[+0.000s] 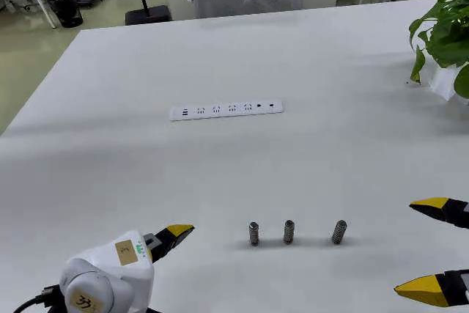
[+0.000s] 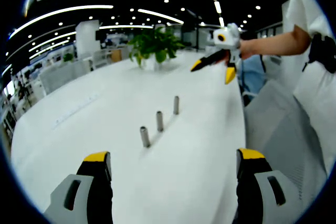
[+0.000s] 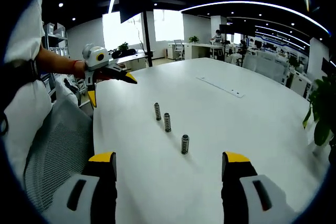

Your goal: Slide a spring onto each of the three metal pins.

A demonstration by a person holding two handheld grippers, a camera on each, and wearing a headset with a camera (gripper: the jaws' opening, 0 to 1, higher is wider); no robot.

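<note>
Three short upright metal pins in a left-right row on flat white table, approx centre, toward near edge. Coiled grey steel springs already on all 3 pins. Pins apart from each other, w/ wider gap before the right one. Yellow-tipped black jaws of left gripper spread wide w/ nothing btwn them; hovering near-left of the row, clear of it. Same for right gripper: jaws wide apart, empty, off to right of row, well apart from pins. Both grippers above table, not touching pins or springs. Long white plastic power strip lying flat farther back, beyond pins. Leafy green potted plant in white pot at far right of table.
</note>
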